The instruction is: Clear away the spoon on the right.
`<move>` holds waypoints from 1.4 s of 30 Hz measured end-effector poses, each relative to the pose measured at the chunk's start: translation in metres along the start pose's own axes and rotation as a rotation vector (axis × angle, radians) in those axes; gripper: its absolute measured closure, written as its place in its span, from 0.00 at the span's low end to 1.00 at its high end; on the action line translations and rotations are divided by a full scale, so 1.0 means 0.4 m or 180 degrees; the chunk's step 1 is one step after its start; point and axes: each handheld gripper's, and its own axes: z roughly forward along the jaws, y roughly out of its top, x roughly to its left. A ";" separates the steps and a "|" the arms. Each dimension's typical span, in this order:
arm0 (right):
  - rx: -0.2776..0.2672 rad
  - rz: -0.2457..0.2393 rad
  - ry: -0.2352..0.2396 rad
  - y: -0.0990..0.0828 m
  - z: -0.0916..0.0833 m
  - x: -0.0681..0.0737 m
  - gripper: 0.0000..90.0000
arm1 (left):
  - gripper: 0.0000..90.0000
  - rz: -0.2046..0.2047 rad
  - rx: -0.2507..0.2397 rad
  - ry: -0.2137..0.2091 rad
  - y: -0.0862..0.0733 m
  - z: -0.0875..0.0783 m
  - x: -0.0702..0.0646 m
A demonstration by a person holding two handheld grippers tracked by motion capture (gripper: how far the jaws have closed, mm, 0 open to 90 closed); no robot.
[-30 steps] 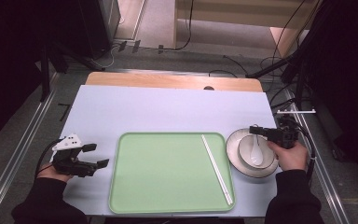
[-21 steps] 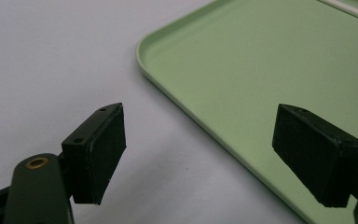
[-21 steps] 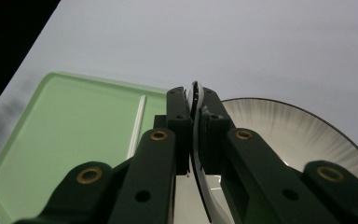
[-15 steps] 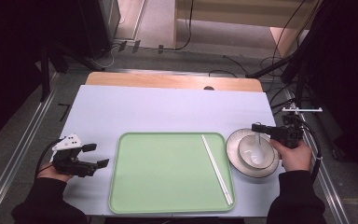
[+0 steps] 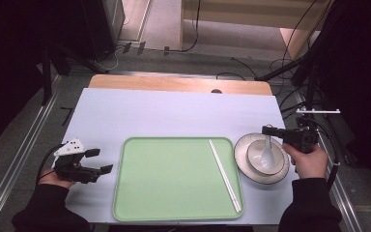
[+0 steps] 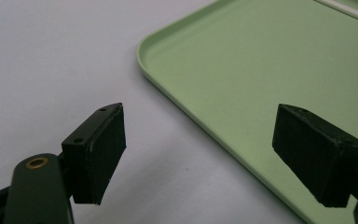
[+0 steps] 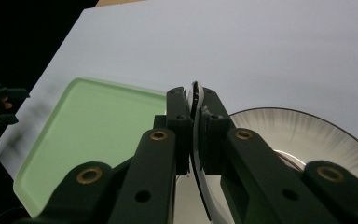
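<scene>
From the high view, the right gripper [image 5: 269, 130] hangs over the plate [image 5: 244, 145] at the table's right side, its jaws pinched on the handle of a white spoon [image 5: 267, 153]. The spoon's bowl dips down inside the small white bowl [image 5: 256, 159] that sits on that plate. The person's right hand [image 5: 308, 159] wraps the gripper from below. Just left of the plate lies the green tray [image 5: 174, 179], and a pair of white chopsticks [image 5: 224, 175] rests along the tray's right side, running from its far edge toward its near right corner. Over on the left, the left gripper [image 5: 99, 161] sits low beside the tray's left edge, jaws spread apart with nothing between them, pointing toward the tray. All of it stands on the pale table [image 5: 174, 111].

Now the left gripper view: two black pads [image 6: 100, 149] stand wide apart, empty. Between them runs the tray's rounded corner and rim [image 6: 177, 100], the pale table [image 6: 51, 60] on the near side. A sliver of chopstick [image 6: 349, 11] shows at the top right.

On to the right gripper view: the jaws press tight on the thin white spoon handle [image 7: 196, 140], which runs edge-on between the pads [image 7: 179, 130]. Beyond them on the right, the plate's streaked rim [image 7: 307, 128]; on the left, the green tray [image 7: 98, 135].
</scene>
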 end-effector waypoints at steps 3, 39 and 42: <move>0.0012 -0.0020 0.0028 0.002 -0.005 0.016 0.96 | 0.19 -0.0008 0.0002 0.0000 0.000 -0.001 -0.001; 0.0279 -0.0348 0.0341 -0.011 0.071 0.157 0.95 | 0.19 0.0011 -0.0028 0.0029 -0.002 -0.010 -0.003; 0.0286 -0.0372 0.0350 -0.016 0.078 0.162 0.95 | 0.19 0.0010 -0.0033 0.0023 -0.002 -0.010 -0.004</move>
